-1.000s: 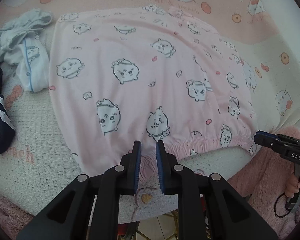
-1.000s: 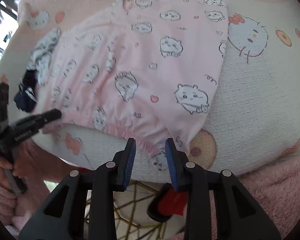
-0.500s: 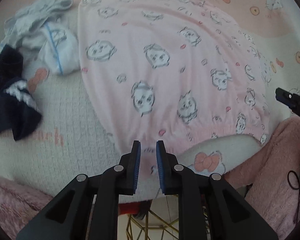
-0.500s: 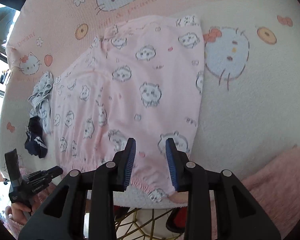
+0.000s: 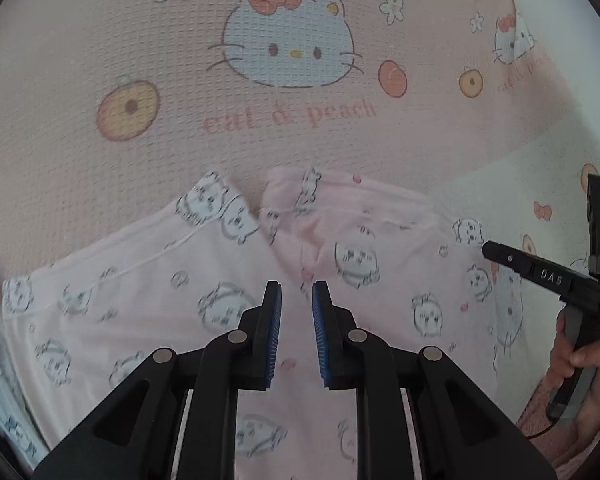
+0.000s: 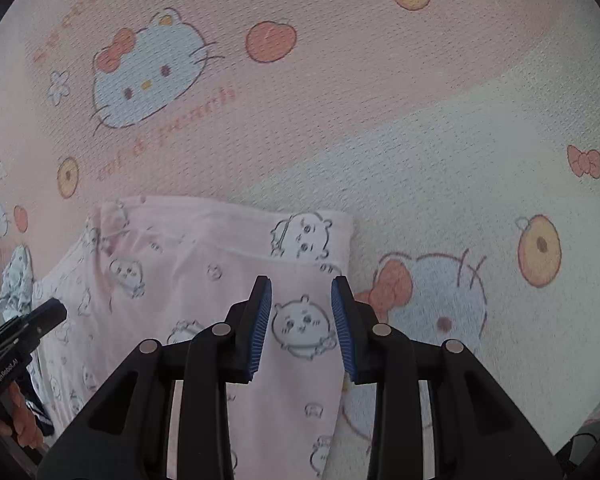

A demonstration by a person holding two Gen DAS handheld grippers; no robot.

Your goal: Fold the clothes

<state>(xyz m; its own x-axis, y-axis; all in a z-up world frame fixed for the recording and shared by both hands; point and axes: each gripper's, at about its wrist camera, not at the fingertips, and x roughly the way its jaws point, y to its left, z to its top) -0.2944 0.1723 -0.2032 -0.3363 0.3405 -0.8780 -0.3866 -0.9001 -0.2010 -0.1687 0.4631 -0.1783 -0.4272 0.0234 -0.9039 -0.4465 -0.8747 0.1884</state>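
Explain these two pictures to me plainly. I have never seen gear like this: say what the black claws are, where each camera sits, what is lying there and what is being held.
No robot here: a person holds a hand-held black two-finger gripper in each hand, each carrying a wide-angle camera looking forward along its jaws. One picture is from the left gripper, the other from the right gripper; each also shows the other tool at its edge.

Below them lies a pale pink cotton garment printed with small cartoon animal faces, spread on a pink and cream waffle-textured blanket with cat and peach prints. A crumpled white and grey garment sits beside the pink one.

Both sets of blue-padded jaws stand open above the pink garment. Nothing is held.
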